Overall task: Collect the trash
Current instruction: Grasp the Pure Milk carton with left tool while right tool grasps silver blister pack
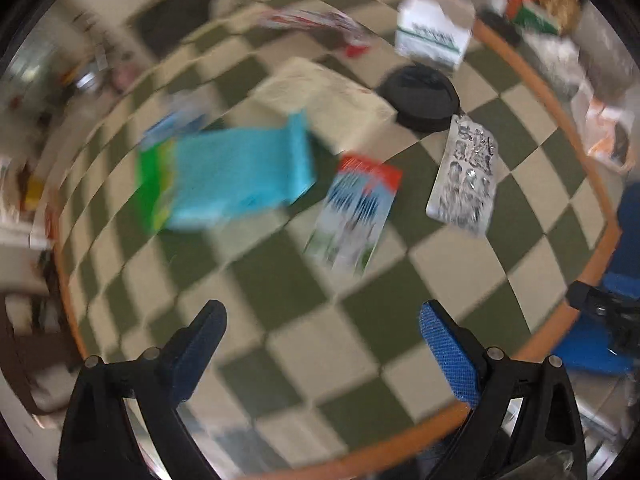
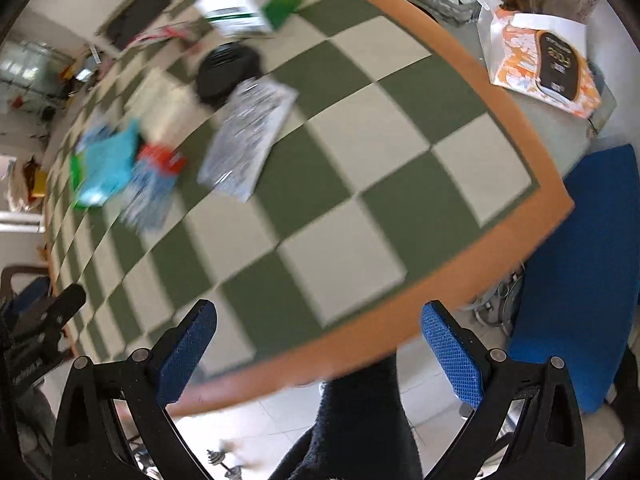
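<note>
My left gripper point(image 1: 322, 322) and right gripper point(image 2: 318, 322), both spread wide and empty, hover above the checkered table point(image 1: 288, 292); trash lies ahead: foil blister pack point(image 1: 464, 176), red-topped wrapper point(image 1: 352, 216), blue packet point(image 1: 236, 180), black lid point(image 1: 420, 96). I judge the wrapper nearest; approach low, straddling its narrow width

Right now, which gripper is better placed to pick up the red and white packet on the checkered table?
Left, probably. The left gripper is open over the table, with the red and white packet just ahead of its fingers. The right gripper, also open, hangs at the table's corner, and the packet lies farther away.
</note>
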